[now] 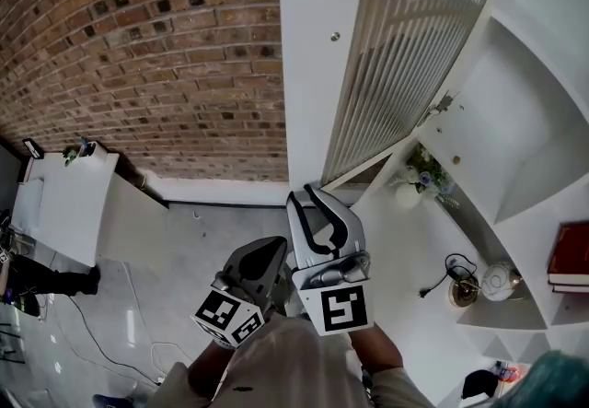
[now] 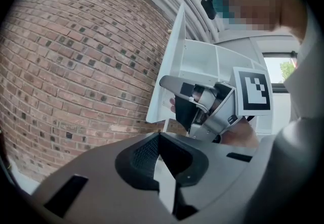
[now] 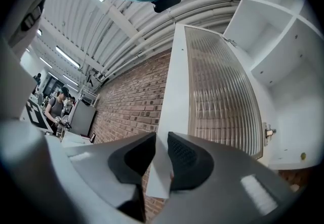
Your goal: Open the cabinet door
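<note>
Looking down from the head view, I see the cabinet door point(image 1: 308, 56), a white frame around a ribbed glass panel point(image 1: 405, 38), standing open and swung well clear of the cabinet point(image 1: 515, 121). Its free edge points toward the brick wall point(image 1: 138, 47). Its hinged side meets the white shelving on the right.

My right tongs point(image 1: 306, 196) are clamped on the bottom of the door's free edge. In the right gripper view the white frame runs straight in between the two dark pads, which are narrow and press it from both sides.

My left tongs point(image 1: 274, 245) sit just beside the right pair, lower and nearer the grey floor point(image 1: 184, 250), and apart from the door. In the left gripper view their tips are drawn together and I see nothing gripped between them. Beyond them, that view shows the right tongs on the door's edge, with a hand wrapped round their body.

Inside the cabinet, a small vase of flowers point(image 1: 419, 180) stands on a shelf near the door's lower corner. A red book point(image 1: 572, 254) rests on a shelf at the far right.
</note>
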Demonstrator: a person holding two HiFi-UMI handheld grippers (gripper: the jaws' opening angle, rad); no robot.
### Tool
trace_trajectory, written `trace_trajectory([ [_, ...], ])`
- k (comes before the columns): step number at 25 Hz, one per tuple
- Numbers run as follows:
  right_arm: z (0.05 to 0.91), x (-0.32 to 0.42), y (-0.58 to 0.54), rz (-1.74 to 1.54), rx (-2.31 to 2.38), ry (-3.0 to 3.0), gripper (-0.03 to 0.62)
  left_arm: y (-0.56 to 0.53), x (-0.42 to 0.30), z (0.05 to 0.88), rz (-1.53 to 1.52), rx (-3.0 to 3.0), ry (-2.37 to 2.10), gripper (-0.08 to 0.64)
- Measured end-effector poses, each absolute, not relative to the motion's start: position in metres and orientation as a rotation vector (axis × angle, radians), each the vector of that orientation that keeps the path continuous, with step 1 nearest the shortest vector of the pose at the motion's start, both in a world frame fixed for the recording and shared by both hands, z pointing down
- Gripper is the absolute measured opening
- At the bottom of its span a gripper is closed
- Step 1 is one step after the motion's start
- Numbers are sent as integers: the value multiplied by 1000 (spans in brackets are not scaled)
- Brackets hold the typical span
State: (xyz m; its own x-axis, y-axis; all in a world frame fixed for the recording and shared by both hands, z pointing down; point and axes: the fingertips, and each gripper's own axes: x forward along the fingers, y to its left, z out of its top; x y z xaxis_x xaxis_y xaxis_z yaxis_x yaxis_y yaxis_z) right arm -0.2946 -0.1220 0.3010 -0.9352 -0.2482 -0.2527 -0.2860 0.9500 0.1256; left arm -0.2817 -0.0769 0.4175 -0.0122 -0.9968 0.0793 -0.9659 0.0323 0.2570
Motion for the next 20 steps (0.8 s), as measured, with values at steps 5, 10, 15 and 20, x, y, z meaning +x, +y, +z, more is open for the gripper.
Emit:
trace_trajectory([
  [5,302,-292,-121,251,-390,2874,87,-81,-276,415,-184,2047,-2063,9],
  [10,303,-288,-120,265,-358,2889,87,-78,-267,414,-183,2046,-2068,9],
  [15,307,-280,-118,274,-322,2920,87,-76,-253,413,-191,2051,-2068,9],
  [20,311,-262,-117,220,-309,2909,87,-76,-237,413,-189,2067,-2060,9],
])
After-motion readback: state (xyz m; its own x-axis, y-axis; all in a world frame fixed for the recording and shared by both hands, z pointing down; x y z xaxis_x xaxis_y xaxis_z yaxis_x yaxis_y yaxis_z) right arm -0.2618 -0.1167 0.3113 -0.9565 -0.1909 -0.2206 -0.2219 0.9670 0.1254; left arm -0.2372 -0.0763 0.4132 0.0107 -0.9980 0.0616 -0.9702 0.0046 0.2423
